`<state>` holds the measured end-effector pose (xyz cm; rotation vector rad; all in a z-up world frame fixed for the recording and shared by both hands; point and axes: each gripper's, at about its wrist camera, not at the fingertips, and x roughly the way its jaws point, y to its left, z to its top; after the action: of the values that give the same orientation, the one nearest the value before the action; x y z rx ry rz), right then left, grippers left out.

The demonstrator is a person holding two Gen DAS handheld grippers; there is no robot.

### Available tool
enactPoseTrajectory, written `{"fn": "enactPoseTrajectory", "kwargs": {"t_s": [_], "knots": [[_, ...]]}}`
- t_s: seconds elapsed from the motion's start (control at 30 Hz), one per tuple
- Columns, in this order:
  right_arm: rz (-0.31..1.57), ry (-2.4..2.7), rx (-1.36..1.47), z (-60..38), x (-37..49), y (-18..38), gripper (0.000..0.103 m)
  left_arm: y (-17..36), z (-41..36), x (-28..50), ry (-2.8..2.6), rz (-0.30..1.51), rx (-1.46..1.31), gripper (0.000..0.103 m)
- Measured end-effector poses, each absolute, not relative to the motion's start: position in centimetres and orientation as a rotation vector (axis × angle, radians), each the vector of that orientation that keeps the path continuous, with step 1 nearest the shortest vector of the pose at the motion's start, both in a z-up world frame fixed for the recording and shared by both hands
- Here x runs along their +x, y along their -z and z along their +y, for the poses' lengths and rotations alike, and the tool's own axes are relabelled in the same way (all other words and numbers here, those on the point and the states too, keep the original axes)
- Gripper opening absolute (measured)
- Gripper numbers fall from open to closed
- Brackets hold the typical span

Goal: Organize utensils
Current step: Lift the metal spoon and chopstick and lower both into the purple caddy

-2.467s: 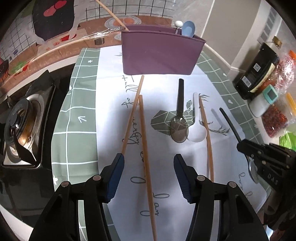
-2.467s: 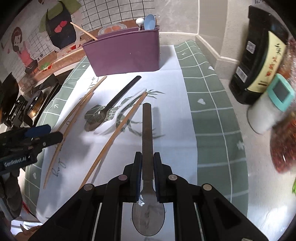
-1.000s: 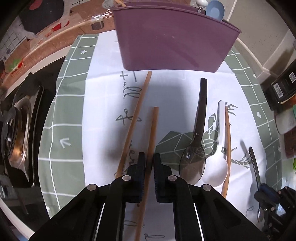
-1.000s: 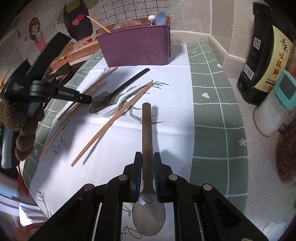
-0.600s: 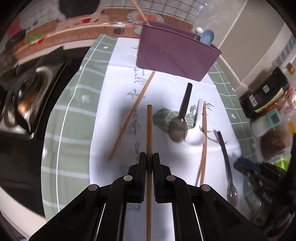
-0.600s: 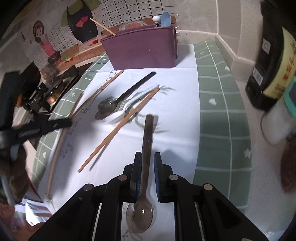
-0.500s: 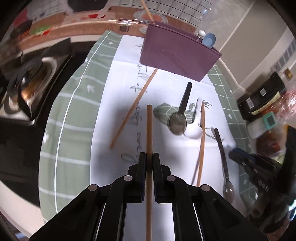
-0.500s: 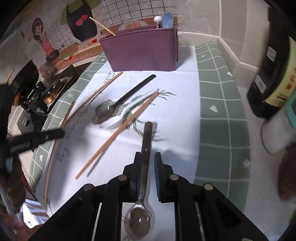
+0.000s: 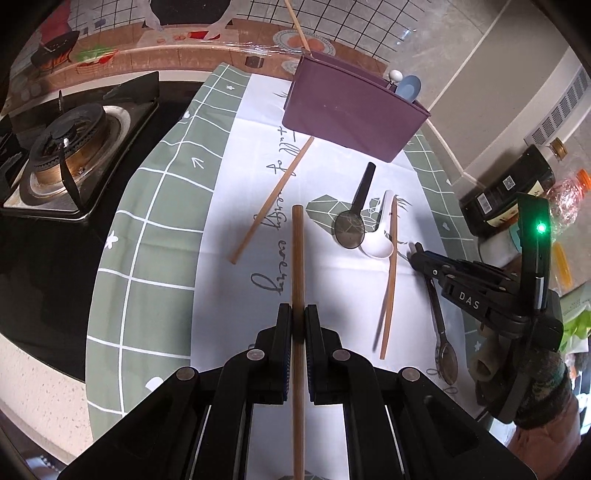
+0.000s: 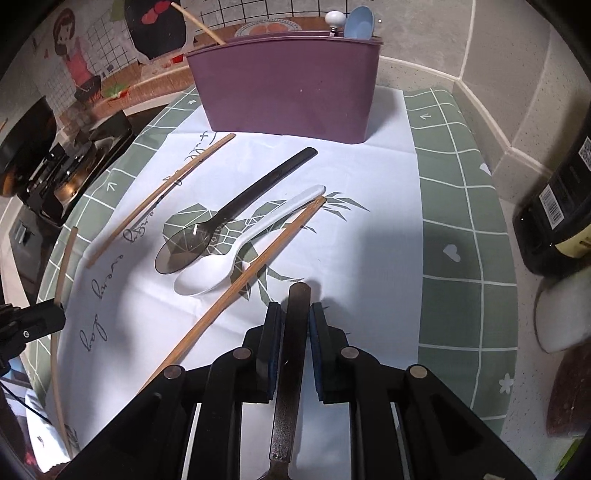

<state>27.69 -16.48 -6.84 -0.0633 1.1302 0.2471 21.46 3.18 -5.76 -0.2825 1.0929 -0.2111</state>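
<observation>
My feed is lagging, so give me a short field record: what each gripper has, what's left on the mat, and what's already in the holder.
left gripper: jaws shut on a wooden chopstick
right gripper: jaws shut on a metal spoon by its handle
on the mat: two loose chopsticks, dark spoon, white spoon
purple holder: one chopstick, blue spoon, white-knobbed utensil

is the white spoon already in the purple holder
No, the white spoon lies on the mat beside a dark spoon, in front of the holder.
</observation>
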Motion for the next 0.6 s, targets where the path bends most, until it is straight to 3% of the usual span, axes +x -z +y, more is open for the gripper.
{"fn": "enactPoseTrajectory", "kwargs": {"t_s": [0.4,0.6], "knots": [[1.033,-0.276,-0.029,-17.1,23.0,2.2,0.011,4.0,2.5,21.6,0.273,1.037,-0.282,0.007],[0.908,-0.267,-0.014,-16.9,22.9,-3.0,0.011,-0.7,1.2,23.2,0.315,0.927,-0.237,0.007]]}}
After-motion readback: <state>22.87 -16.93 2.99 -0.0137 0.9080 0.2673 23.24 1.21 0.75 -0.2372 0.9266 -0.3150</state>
